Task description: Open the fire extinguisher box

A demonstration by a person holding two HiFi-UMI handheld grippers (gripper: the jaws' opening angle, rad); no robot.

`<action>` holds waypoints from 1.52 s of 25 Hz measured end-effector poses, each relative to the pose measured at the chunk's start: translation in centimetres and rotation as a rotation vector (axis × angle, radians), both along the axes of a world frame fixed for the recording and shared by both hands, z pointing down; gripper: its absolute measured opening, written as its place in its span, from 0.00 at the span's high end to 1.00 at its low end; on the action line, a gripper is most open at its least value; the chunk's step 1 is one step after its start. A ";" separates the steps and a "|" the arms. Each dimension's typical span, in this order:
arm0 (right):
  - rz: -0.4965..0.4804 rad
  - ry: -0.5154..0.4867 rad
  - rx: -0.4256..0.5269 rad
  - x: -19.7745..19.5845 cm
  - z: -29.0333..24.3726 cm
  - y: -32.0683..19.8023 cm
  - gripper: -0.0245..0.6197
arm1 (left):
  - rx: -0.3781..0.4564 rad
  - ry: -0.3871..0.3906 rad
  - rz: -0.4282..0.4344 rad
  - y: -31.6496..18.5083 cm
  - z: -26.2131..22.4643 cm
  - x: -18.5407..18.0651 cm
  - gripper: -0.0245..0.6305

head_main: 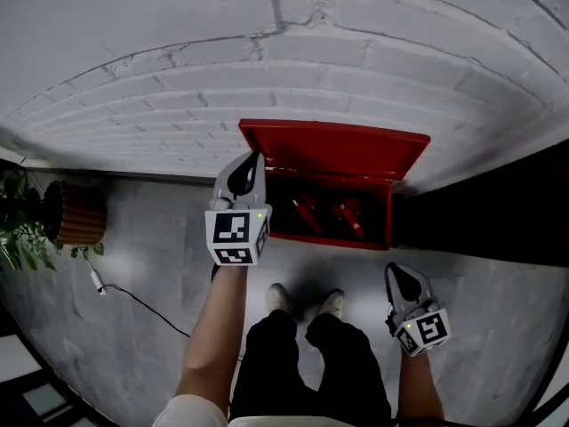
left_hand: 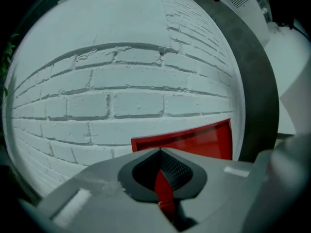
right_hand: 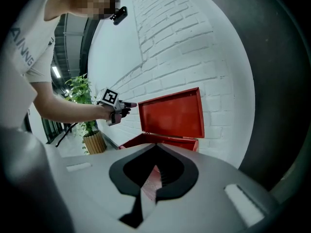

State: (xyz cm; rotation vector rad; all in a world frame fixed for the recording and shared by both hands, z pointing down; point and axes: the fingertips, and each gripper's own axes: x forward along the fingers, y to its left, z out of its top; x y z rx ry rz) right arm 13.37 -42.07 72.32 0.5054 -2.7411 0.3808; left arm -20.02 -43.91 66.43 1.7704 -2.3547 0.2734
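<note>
The red fire extinguisher box (head_main: pixel 327 237) stands on the floor against the white brick wall. Its lid (head_main: pixel 333 149) is raised and leans back toward the wall. Two red extinguishers (head_main: pixel 307 212) lie inside. My left gripper (head_main: pixel 256 157) is shut and empty, its tip right beside the lid's left edge; from the right gripper view this left gripper (right_hand: pixel 130 106) sits just left of the lid (right_hand: pixel 172 113). The left gripper (left_hand: pixel 160 150) looks at the lid (left_hand: pixel 194 140) close ahead. My right gripper (head_main: pixel 396 270) hangs low to the right of the box, shut (right_hand: pixel 155 145) and empty.
A potted plant (head_main: pixel 53 216) stands by the wall at left, with a white cable (head_main: pixel 133 296) trailing over the grey floor. A dark wall section (head_main: pixel 498 212) begins right of the box. The person's shoes (head_main: pixel 280 297) are just in front of the box.
</note>
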 end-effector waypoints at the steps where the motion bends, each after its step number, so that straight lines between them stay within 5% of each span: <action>1: 0.000 -0.002 0.003 -0.1 -0.2 0.0 0.95 | -0.005 0.006 0.003 0.6 0.0 0.5 0.96; 17: 0.044 -0.050 0.057 -3.0 -11.1 -0.5 0.95 | -0.108 0.104 0.017 11.7 -5.9 6.4 0.96; 27: 0.082 -0.061 0.095 -4.3 -18.5 -1.1 0.95 | -0.127 0.125 0.055 12.6 -11.2 8.0 0.96; 38: 0.071 -0.120 0.196 -6.2 -28.1 -2.0 0.95 | -0.035 0.084 0.121 11.7 -19.8 9.9 0.96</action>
